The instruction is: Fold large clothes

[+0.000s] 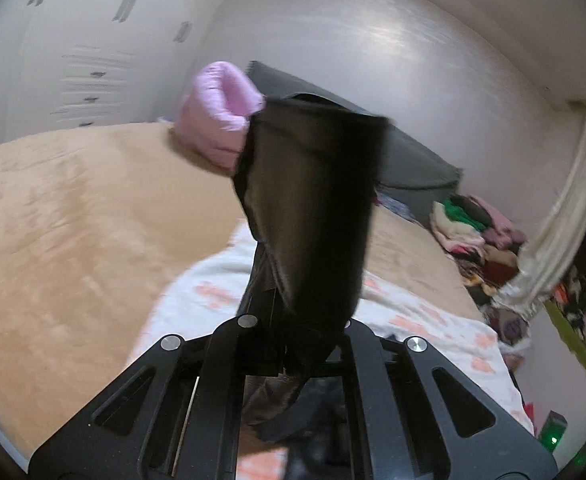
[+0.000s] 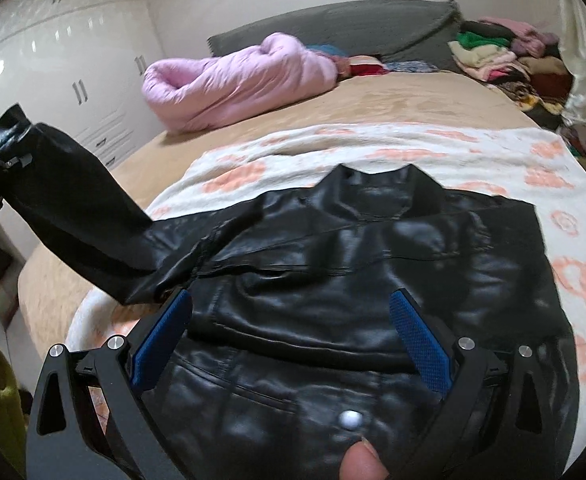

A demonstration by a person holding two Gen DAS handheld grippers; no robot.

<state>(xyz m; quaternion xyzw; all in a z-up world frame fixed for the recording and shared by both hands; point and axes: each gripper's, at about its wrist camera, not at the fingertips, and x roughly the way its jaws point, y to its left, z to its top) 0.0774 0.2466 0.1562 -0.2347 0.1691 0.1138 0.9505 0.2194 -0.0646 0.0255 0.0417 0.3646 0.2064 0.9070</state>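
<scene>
A black leather jacket (image 2: 353, 264) lies flat, collar away from me, on a white blanket with orange patches (image 2: 493, 148). Its left sleeve (image 2: 77, 200) is lifted off the bed toward the upper left. My left gripper (image 2: 1, 164) is shut on the sleeve near the cuff. In the left wrist view the sleeve (image 1: 313, 208) stands up in front of the lens and hides the fingertips of the left gripper (image 1: 293, 340). My right gripper (image 2: 293, 316) hovers open over the jacket's lower body; its blue pads (image 2: 165, 336) stand wide apart with nothing pressed between them. A fingertip (image 2: 363, 460) shows at the bottom edge.
The blanket lies on a tan bed cover (image 1: 73, 220). A rolled pink duvet (image 2: 237, 76) and a grey headboard (image 2: 333, 24) are at the far end. A pile of mixed clothes (image 2: 505, 56) sits at the far right, beside a pale curtain (image 1: 561, 216). White wardrobes (image 2: 53, 60) line the left wall.
</scene>
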